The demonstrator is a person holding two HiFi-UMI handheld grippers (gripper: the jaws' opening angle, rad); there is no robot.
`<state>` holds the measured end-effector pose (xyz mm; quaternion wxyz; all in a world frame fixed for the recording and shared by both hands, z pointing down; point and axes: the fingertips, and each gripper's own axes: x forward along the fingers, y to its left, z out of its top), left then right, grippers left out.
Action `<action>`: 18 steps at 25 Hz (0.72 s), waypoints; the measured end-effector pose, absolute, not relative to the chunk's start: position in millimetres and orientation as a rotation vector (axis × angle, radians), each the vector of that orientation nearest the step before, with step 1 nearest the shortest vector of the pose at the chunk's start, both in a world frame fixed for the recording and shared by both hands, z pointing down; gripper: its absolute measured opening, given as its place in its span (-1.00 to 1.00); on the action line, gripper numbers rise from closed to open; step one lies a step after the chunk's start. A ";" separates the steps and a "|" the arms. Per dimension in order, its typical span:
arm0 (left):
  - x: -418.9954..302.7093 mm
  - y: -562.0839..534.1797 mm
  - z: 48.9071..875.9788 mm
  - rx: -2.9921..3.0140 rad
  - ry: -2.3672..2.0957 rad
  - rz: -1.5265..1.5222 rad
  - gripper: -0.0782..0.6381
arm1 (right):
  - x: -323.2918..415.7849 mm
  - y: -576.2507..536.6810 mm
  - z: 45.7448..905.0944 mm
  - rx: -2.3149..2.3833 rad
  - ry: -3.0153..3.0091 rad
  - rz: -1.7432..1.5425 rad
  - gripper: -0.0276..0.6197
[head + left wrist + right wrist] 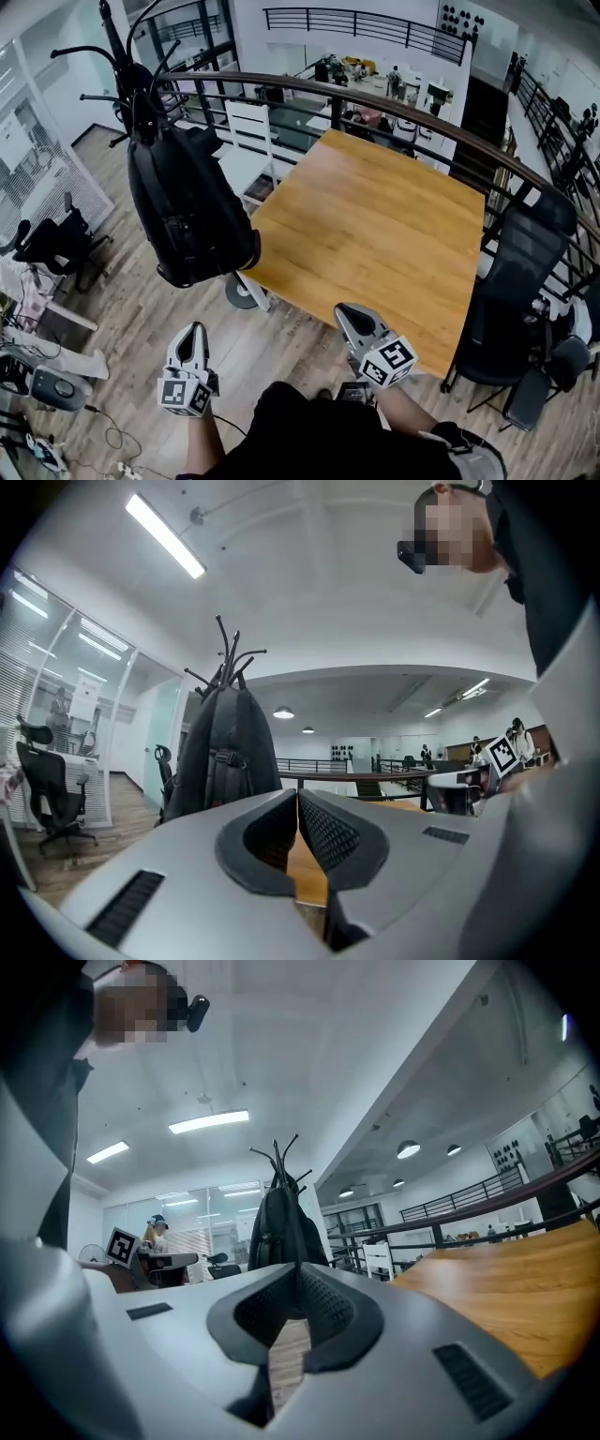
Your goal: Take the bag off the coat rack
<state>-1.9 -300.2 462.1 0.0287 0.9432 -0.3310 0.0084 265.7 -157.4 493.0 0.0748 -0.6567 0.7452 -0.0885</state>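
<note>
Backpack hanging on the rack, both grippers closed and empty

Cables and a dark office chair (47,246) crowd the far left of the head view, partly cut off by the picture's edge. Next comes the coat rack (127,56), its black hooks fanning out above the bag (187,202). The bag is a black backpack that hangs from the top of the rack and hides the pole behind it. Which hook carries it is hard to make out. No brand or lettering can be read on it.

Below, the left gripper (194,330) has its jaws pressed together with nothing between them. Its own view shows the bag (225,752) upright ahead and well apart. Bare wooden floor (281,347) lies open between this gripper and the bag.

The wooden table (375,234) fills the middle, and the bag's lower end overlaps its left corner. The right gripper (345,312) sits at the table's near edge, its jaws likewise shut on nothing. The bag (281,1227) shows far ahead in its view.

The only print in sight is the square markers on the gripper cubes. At the right, a black chair (520,281) stands against the curved railing (375,98), which closes off the far side.
</note>
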 end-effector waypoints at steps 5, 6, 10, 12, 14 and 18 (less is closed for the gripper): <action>-11.2 -335.5 447.0 2.888 -1.140 -0.023 -0.73 | 279.0 -212.5 480.7 -1.927 2.310 -0.140 -0.79; -15.5 -345.8 444.9 2.876 -1.168 -0.043 -0.73 | 278.7 -226.7 478.2 -1.906 2.323 -0.133 -0.79; -29.3 -393.6 440.6 2.837 -1.248 -0.094 -0.73 | 272.4 -289.1 466.0 -1.819 2.386 -0.107 -0.64; -33.9 -418.6 437.3 2.817 -1.278 -0.123 -0.65 | 266.6 -322.1 457.9 -1.762 2.437 -0.095 -0.49; -38.5 -442.9 432.7 2.807 -1.303 -0.141 -0.52 | 259.4 -355.1 450.9 -1.711 2.487 -0.084 -0.48; -45.4 -483.7 424.9 2.795 -1.318 -0.147 -0.39 | 243.8 -415.3 444.5 -1.624 2.558 -0.105 -0.34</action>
